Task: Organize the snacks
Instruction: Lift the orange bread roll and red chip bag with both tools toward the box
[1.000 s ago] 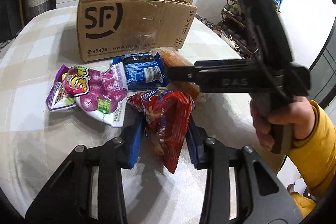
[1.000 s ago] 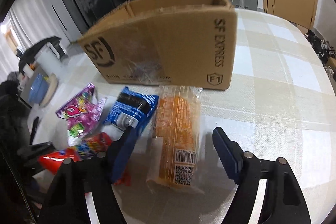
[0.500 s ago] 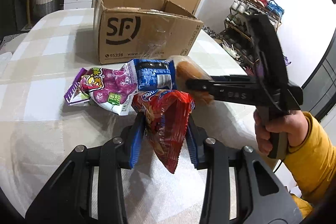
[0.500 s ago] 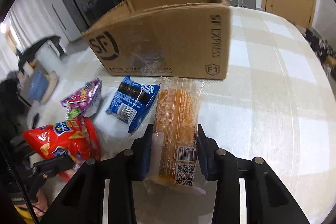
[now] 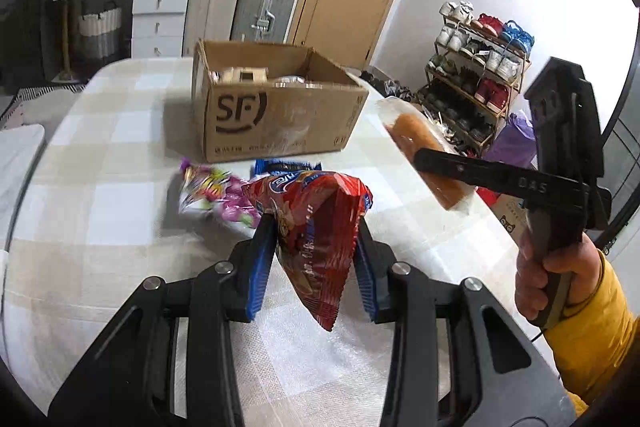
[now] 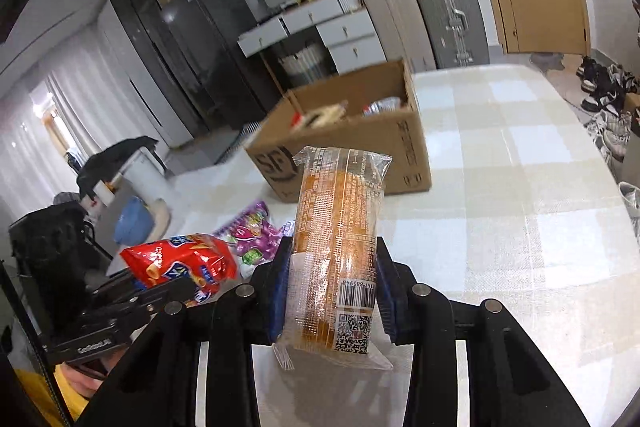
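Observation:
My left gripper (image 5: 312, 259) is shut on a red snack bag (image 5: 320, 227) and holds it above the table; the bag also shows in the right wrist view (image 6: 180, 267). My right gripper (image 6: 332, 291) is shut on an orange bread pack in clear wrap (image 6: 336, 247), lifted off the table; it shows in the left wrist view (image 5: 424, 155). An open SF cardboard box (image 5: 276, 119) stands ahead with items inside, also in the right wrist view (image 6: 360, 131). A purple candy bag (image 5: 212, 195) and a blue packet (image 5: 280, 167) lie on the table in front of the box.
The table (image 5: 100, 155) has a pale checked cloth. Suitcases (image 5: 264, 3), white drawers (image 5: 160, 15) and a door stand behind it. A shoe rack (image 5: 476, 67) is at the right. A chair with dark clothes (image 6: 52, 247) is at the left.
Both grippers have risen with their snacks: the red bag and the bread pack left the table. The right gripper closed on the bread pack one second ago to half a second ago.

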The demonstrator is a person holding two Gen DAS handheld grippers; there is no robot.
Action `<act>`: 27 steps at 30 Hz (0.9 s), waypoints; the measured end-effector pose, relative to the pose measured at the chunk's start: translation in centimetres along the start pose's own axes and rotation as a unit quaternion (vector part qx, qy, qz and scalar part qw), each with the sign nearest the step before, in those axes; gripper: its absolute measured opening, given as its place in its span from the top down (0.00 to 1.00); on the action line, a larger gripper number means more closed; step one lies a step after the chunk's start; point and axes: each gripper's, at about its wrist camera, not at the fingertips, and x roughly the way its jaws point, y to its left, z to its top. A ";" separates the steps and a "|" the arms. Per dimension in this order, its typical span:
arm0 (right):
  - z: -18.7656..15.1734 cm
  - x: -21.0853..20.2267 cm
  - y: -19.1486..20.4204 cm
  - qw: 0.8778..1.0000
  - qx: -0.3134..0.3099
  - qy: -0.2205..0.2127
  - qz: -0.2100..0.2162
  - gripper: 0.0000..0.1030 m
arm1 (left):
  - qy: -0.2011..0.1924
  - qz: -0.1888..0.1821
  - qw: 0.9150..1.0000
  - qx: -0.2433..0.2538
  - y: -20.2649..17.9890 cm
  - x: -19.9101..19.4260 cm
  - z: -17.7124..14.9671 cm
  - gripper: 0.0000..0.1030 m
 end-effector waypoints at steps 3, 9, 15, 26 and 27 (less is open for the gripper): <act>0.1 -1.3 0.9 1.000 -0.003 -0.011 0.008 0.64 | -0.012 -0.002 1.000 -0.005 -0.4 -1.6 0.4 0.67; 0.3 -3.9 2.6 0.999 -0.014 -0.034 0.015 0.64 | -0.043 0.006 0.999 0.005 -1.7 -5.7 0.8 0.67; -0.1 -6.0 4.0 0.998 -0.022 -0.050 0.023 0.64 | -0.066 0.011 0.998 0.011 -2.7 -9.4 1.1 0.67; -0.7 -7.2 4.6 0.998 -0.014 -0.058 0.029 0.64 | -0.077 0.037 0.996 0.017 -4.2 -14.1 0.6 0.67; -0.8 -7.3 4.7 0.998 -0.014 -0.060 0.029 0.64 | -0.078 0.036 0.996 0.016 -4.2 -14.5 0.6 0.67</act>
